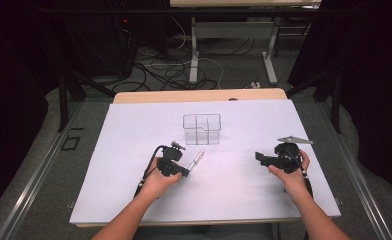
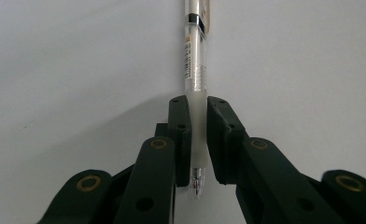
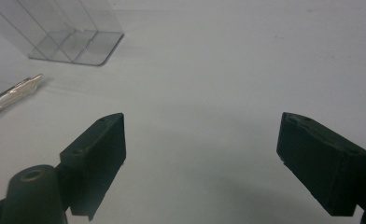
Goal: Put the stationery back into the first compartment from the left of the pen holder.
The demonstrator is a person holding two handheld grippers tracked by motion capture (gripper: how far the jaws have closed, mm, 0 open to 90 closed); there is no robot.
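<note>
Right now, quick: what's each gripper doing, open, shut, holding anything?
Left gripper: shut on the pen, fingers clamped on its frosted grip near the tip.
Right gripper: open, nothing between its fingers, over the white tabletop.

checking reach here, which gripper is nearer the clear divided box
Left. The left gripper, shut on the pen, sits just in front of the clear box; the right gripper is open, farther off to its right.

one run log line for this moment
left gripper: shut on pen | right gripper: open, empty | clear divided box: empty
</note>
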